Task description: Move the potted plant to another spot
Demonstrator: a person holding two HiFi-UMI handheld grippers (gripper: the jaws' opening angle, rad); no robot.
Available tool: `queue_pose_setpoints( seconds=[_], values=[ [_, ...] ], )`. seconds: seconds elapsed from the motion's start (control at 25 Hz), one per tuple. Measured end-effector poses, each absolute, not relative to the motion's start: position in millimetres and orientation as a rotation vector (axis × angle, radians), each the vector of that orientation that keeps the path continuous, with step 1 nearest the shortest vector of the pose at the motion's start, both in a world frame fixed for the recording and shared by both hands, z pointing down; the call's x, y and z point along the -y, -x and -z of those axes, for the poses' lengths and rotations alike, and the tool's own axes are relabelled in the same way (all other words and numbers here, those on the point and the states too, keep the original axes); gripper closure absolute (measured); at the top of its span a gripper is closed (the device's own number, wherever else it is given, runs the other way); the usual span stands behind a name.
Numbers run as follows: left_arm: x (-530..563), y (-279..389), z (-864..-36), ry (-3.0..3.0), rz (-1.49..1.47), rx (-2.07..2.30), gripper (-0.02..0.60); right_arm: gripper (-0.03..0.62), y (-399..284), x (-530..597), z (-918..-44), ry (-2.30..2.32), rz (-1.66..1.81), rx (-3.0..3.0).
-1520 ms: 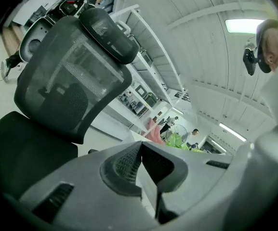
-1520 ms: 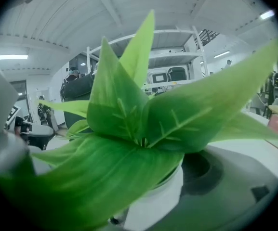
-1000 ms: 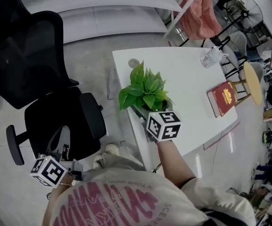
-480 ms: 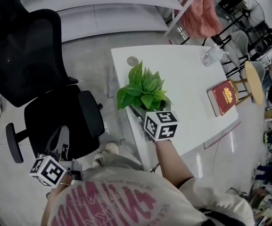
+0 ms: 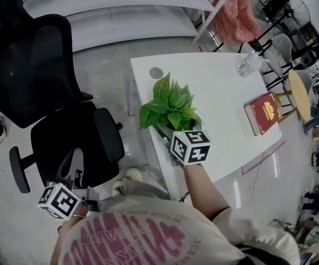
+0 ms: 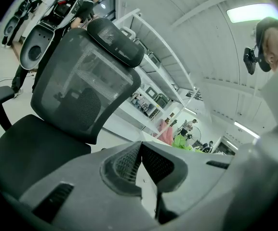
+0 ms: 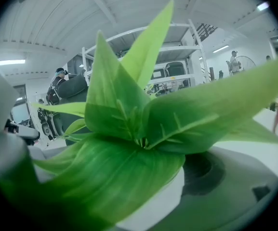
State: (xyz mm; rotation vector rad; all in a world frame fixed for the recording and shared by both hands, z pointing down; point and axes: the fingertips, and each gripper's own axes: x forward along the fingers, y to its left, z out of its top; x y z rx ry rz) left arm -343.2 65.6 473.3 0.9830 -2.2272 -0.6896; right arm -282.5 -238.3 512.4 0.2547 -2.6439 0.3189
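The potted plant (image 5: 168, 107), with broad green leaves in a white pot, stands near the left front edge of the white table (image 5: 220, 93). My right gripper (image 5: 169, 132) is at the pot's near side, under its marker cube. In the right gripper view the leaves (image 7: 129, 129) fill the frame. The white pot (image 7: 165, 201) presses against the grey right jaw, and the gripper (image 7: 143, 194) looks shut on it; leaves hide the left jaw. My left gripper (image 5: 73, 173) hangs low beside the person, away from the table. Its jaws (image 6: 139, 147) meet at the tips with nothing between.
A black office chair (image 5: 65, 131) stands left of the table. On the table lie a red book (image 5: 263, 113), a clear glass (image 5: 247, 66) and a round cable port (image 5: 156, 72). A round wooden stool (image 5: 297, 95) and a pink cloth (image 5: 234, 15) are beyond it.
Only the head view shifts a little. The plant and both grippers keep their places.
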Motion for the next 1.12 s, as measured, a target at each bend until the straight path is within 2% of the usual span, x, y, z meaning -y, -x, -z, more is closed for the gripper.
queue_pose_setpoints(
  seconds=[1.12],
  values=[
    [-81.2, 349.8, -459.4, -0.948, 0.662, 2.297, 0.578, 0.063, 285.8, 235.5, -513.6, -0.241, -0.331, 2.655]
  ],
)
